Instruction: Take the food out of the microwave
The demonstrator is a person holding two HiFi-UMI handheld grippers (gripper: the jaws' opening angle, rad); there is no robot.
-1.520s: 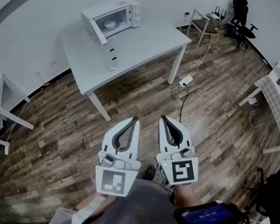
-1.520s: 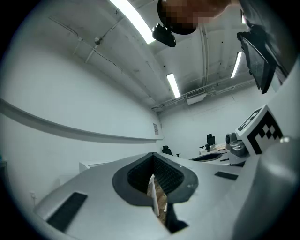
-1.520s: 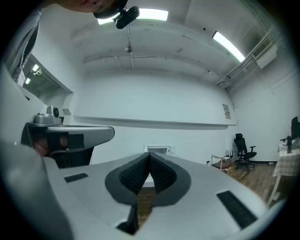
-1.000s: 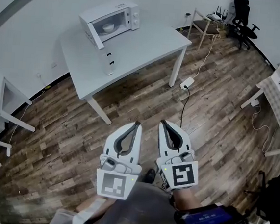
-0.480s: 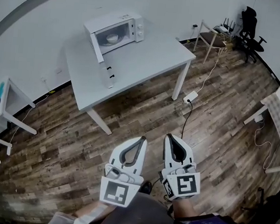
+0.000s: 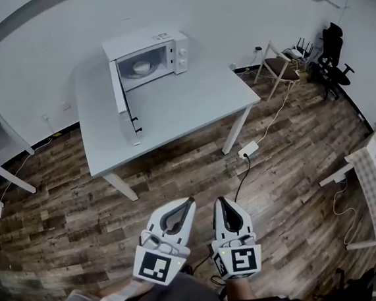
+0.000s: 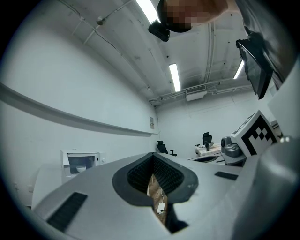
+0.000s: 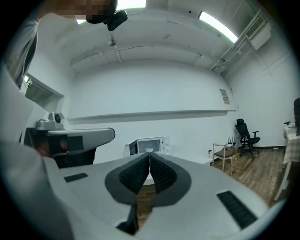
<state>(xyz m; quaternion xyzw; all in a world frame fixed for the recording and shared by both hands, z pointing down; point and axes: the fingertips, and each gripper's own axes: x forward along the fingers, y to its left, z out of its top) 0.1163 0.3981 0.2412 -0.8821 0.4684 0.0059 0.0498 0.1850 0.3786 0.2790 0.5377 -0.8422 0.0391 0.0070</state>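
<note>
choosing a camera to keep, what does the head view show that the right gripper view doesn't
Only the head view: the power strip and the marker cube on the right tongs. Only the right gripper view: the ceiling lights. Both: the open microwave on the table, the wooden chair, the right tongs shut and empty.

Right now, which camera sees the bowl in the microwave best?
The head view: the bowl sits plainly inside the microwave, whose door hangs open. The left gripper view shows the bowl only as a tiny far-off speck. In the right gripper view it is fainter still.
</note>
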